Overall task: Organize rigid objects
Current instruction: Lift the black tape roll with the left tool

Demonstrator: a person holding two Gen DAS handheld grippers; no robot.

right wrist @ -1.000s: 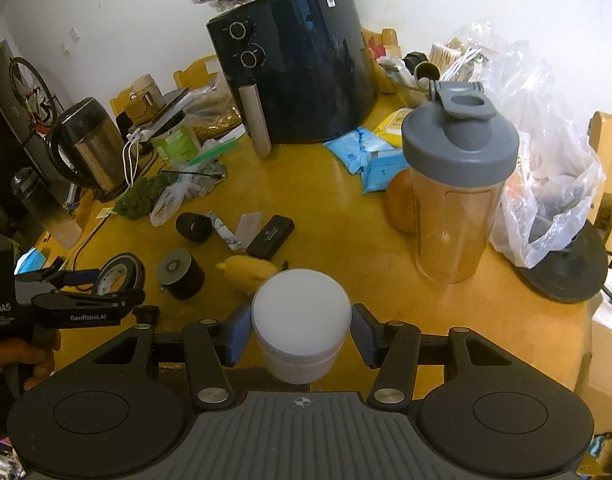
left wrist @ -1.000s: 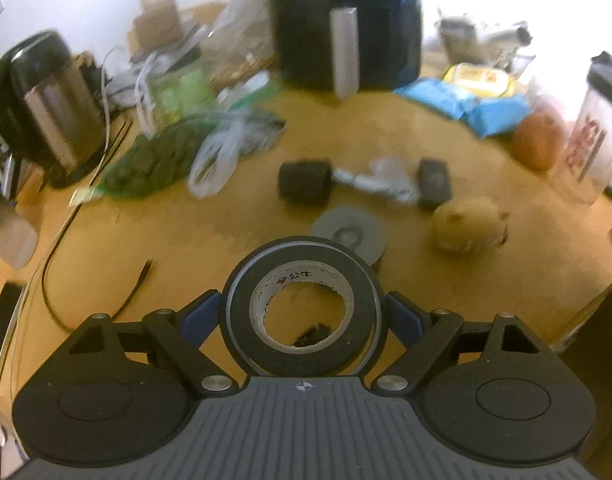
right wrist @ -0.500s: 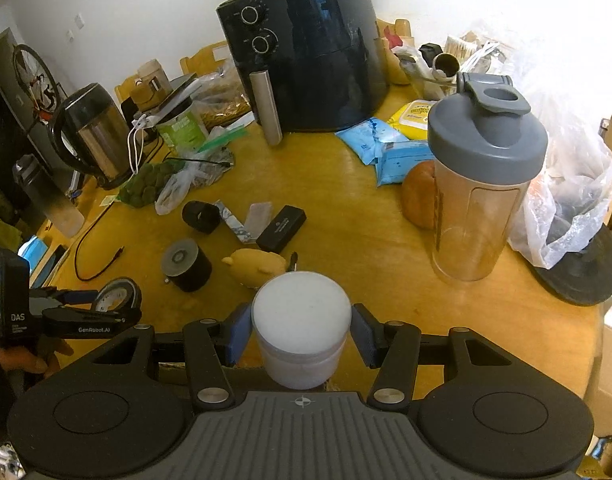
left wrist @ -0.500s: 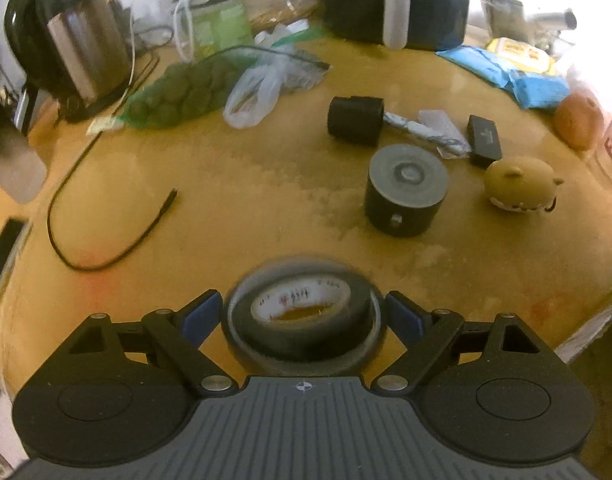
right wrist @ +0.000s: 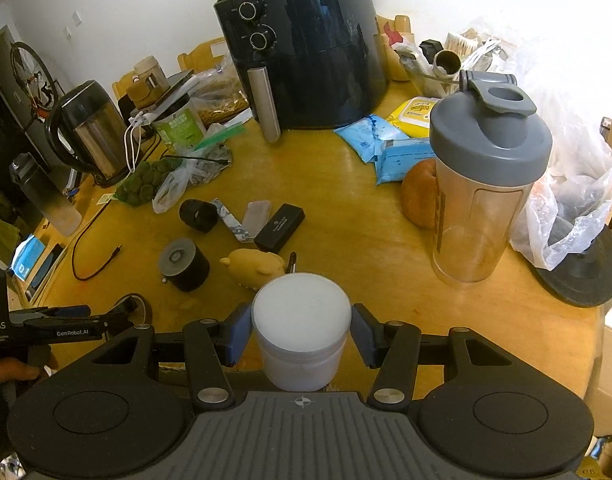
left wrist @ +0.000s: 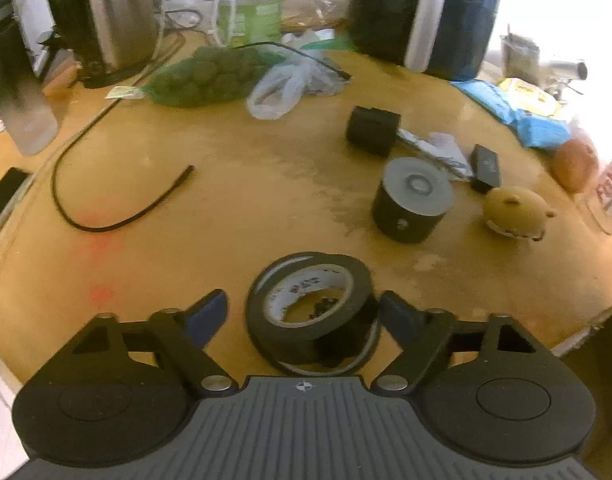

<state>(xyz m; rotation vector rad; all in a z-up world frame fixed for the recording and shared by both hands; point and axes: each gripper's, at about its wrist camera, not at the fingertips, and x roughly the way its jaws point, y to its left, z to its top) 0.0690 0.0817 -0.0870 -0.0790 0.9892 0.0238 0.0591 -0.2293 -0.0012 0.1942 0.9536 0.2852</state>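
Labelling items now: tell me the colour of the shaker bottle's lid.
Grey; the shaker bottle's lid shows best in the right wrist view.

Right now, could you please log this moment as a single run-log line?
left gripper: closing, tape roll between, left pad clear | right gripper: shut on white jar | table: cluttered

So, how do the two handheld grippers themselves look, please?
Both grippers, left and right, have a grey ribbed body, two round black discs, black linkage arms with silver rivets, and blue-padded fingers. The left one's side carries white "GenRobot.AI" lettering.
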